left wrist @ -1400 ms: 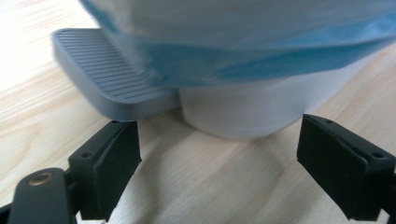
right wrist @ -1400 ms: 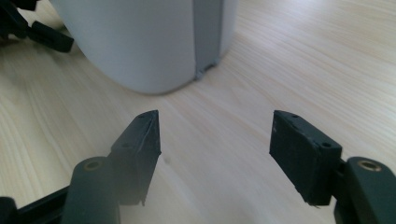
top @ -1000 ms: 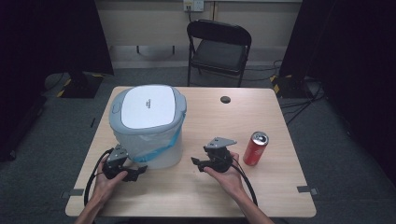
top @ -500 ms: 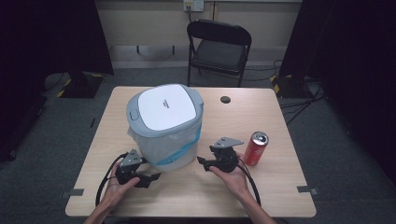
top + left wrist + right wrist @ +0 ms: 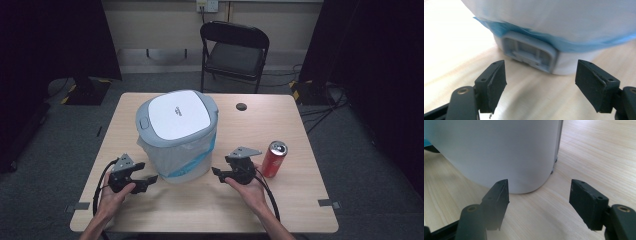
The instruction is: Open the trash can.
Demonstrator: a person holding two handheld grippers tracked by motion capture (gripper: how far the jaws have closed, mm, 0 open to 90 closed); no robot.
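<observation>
A small white pedal bin (image 5: pixel 177 132) with a grey-rimmed white lid and a white liner with a blue band stands on the wooden table (image 5: pixel 300 200). My left gripper (image 5: pixel 149 179) is open just left of the bin's base. In the left gripper view its jaws frame the bin's grey foot pedal (image 5: pixel 530 53), a short way ahead. My right gripper (image 5: pixel 216 172) is open at the bin's right side. The right gripper view shows the bin's white wall (image 5: pixel 499 152) close ahead, with nothing between the jaws (image 5: pixel 539 203).
A red drink can (image 5: pixel 273 159) stands upright just right of my right hand. A small black round cap (image 5: pixel 242 106) lies near the table's far edge. A black folding chair (image 5: pixel 234 52) stands beyond the table. Cables trail from both grippers toward the near edge.
The bin has moved right toward the middle of the table. Both grippers have shifted right with it and now stand open beside its base.
</observation>
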